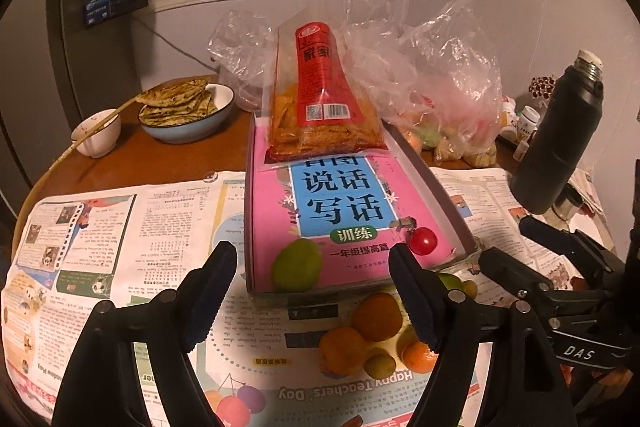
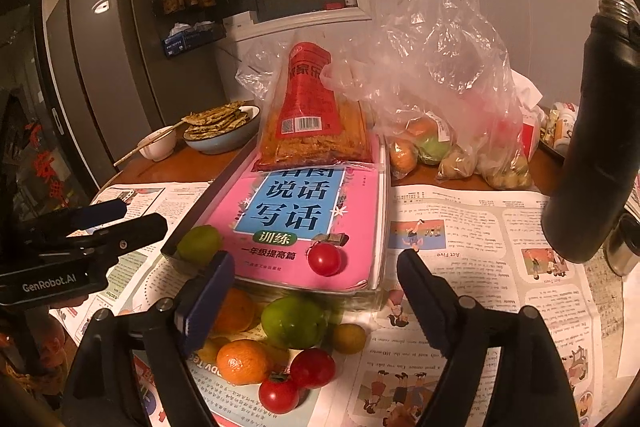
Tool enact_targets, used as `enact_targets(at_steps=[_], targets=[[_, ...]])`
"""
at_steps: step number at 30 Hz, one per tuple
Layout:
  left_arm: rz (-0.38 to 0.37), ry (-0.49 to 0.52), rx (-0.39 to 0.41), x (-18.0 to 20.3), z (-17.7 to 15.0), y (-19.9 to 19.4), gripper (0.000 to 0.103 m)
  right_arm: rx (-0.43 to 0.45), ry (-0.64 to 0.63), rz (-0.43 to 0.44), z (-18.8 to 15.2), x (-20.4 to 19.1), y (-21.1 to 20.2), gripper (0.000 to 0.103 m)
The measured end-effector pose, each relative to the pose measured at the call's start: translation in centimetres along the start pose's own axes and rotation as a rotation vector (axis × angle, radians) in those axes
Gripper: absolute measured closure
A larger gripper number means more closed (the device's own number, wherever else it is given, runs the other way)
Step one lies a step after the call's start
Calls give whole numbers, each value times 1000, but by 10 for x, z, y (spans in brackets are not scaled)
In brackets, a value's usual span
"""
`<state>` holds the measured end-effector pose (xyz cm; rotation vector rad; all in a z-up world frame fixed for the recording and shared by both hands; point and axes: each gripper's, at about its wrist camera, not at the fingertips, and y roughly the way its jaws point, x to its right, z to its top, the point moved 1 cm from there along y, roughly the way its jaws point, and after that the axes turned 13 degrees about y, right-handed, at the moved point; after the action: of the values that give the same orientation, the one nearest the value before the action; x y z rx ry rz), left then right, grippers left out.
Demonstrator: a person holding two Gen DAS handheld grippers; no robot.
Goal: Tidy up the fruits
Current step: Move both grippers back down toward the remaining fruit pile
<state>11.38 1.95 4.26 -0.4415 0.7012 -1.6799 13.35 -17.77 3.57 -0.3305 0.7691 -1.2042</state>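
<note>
A pile of loose fruit lies on newspaper in front of a tray: oranges (image 2: 243, 361), a green fruit (image 2: 294, 321) and red tomatoes (image 2: 312, 367); the pile also shows in the left wrist view (image 1: 376, 315). The tray (image 2: 382, 211) holds a pink book with a green fruit (image 1: 297, 265) and a red tomato (image 1: 423, 241) on it. My left gripper (image 1: 316, 303) is open and empty, above the newspaper before the tray. My right gripper (image 2: 316, 303) is open and empty, above the fruit pile.
A red snack bag (image 1: 320, 99) lies on the book's far end. Plastic bags with more fruit (image 2: 440, 143) sit behind the tray. A black flask (image 2: 596, 147) stands at the right. A blue bowl of flatbread (image 1: 186, 111) and a small white bowl (image 1: 98, 133) sit far left.
</note>
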Motion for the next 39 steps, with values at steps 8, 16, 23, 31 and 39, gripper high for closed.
enact_targets(at_steps=[8,16,23,31,39], targets=[[-13,11,13,3,2,-10,23,5,-1,0,-1,-1,-4,19],[-28,23,17,7,1,-17,23,21,-5,9,-1,-2,-16,16],[-48,39,2,13,-4,-20,23,20,-6,7,-7,2,-23,16],[-51,57,-24,13,-15,-20,23,-12,-13,-25,-22,17,-28,16],[-56,82,-84,14,-32,-8,23,-63,-3,-53,-39,32,-21,16]])
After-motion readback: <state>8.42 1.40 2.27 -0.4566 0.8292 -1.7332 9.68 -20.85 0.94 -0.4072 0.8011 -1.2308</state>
